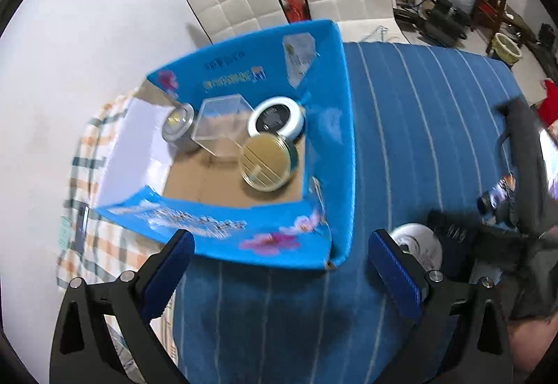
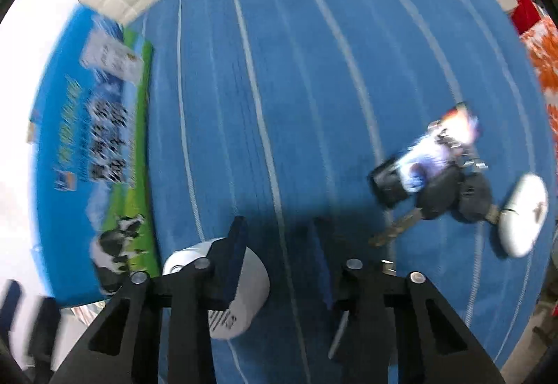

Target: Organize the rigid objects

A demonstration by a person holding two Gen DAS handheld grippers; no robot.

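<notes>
Blue box point(image 1: 244, 77) holds gold tin point(image 1: 268, 162), white tin point(image 1: 275, 120), silver tin point(image 1: 178, 122), clear case point(image 1: 223, 126); left jaws, right jaws released.

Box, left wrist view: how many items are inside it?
4 in the box: a silver tin at the left wall, a clear hexagonal case beside it, a white-rimmed round tin at the right, a gold lid in front. More may be hidden.
</notes>
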